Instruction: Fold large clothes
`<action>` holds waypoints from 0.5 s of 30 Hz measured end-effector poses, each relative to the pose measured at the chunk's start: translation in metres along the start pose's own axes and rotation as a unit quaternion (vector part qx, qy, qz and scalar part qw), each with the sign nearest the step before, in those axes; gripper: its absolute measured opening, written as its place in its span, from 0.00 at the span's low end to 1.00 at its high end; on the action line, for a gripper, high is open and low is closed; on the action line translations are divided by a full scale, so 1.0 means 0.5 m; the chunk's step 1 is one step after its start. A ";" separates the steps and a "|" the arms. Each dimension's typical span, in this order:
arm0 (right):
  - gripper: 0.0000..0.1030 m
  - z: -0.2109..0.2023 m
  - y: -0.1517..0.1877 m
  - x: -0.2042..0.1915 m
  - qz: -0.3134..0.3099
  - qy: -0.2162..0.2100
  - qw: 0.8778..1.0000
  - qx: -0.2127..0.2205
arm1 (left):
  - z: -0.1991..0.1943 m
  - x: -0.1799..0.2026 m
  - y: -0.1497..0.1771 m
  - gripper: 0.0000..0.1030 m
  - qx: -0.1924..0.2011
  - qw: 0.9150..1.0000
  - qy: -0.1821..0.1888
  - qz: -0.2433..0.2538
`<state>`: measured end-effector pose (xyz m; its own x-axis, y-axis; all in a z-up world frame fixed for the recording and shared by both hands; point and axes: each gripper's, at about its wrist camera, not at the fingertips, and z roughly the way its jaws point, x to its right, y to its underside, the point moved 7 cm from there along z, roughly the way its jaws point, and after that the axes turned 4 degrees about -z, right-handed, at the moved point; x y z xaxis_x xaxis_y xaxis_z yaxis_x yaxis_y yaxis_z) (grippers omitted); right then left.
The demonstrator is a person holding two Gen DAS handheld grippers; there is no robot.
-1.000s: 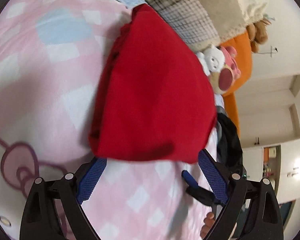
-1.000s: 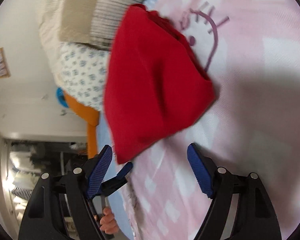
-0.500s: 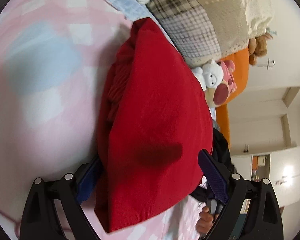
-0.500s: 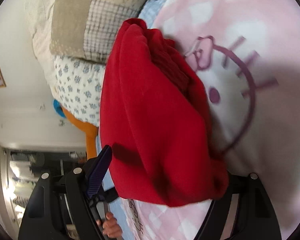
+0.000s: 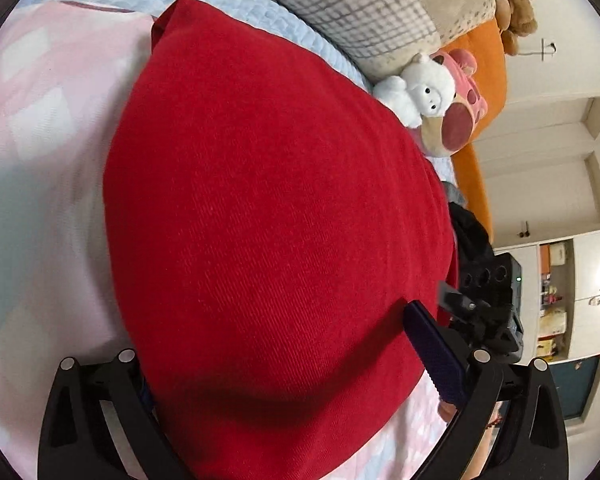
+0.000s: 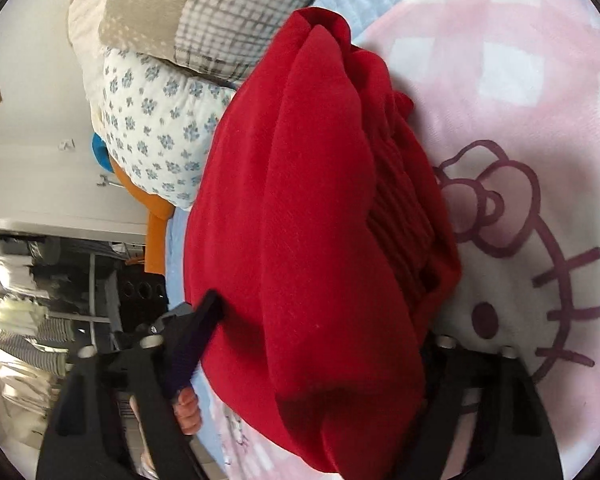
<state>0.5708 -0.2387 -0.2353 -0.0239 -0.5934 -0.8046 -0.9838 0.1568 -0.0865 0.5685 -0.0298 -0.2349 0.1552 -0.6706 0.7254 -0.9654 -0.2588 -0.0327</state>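
On the pink checked blanket (image 6: pixel 520 40) with its cartoon cat print lies the folded red garment (image 5: pixel 268 220), just beside the pillows (image 6: pixel 220 8) and a white plush toy (image 5: pixel 416 88). Both grippers straddle its near end: the left gripper (image 5: pixel 284 364) stands wide and is narrowing slightly, while the right gripper (image 6: pixel 312 344) is closing around the thick fold. Whether any pad presses the cloth yet cannot be told.
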 end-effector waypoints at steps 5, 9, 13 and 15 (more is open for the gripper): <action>0.32 -0.015 0.010 -0.021 -0.020 -0.005 1.000 0.023 | -0.010 0.018 0.005 0.49 0.021 1.000 -0.012 0.002; 0.29 -0.017 0.010 -0.059 -0.044 0.009 0.998 0.037 | -0.031 0.046 0.001 0.35 0.028 1.000 -0.007 0.013; 0.28 -0.043 0.021 -0.110 -0.058 -0.004 0.997 0.051 | -0.084 0.097 0.012 0.34 0.046 0.998 -0.003 0.035; 0.28 -0.064 0.036 -0.151 -0.071 -0.011 0.996 0.054 | -0.130 0.126 0.024 0.35 0.052 0.997 -0.002 0.051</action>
<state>0.5493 -0.2162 -0.1573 0.1195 -0.5979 -0.7926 -0.9521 0.1573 -0.2622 0.5533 -0.0298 -0.1449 0.0594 -0.7003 0.7114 -0.9490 -0.2606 -0.1772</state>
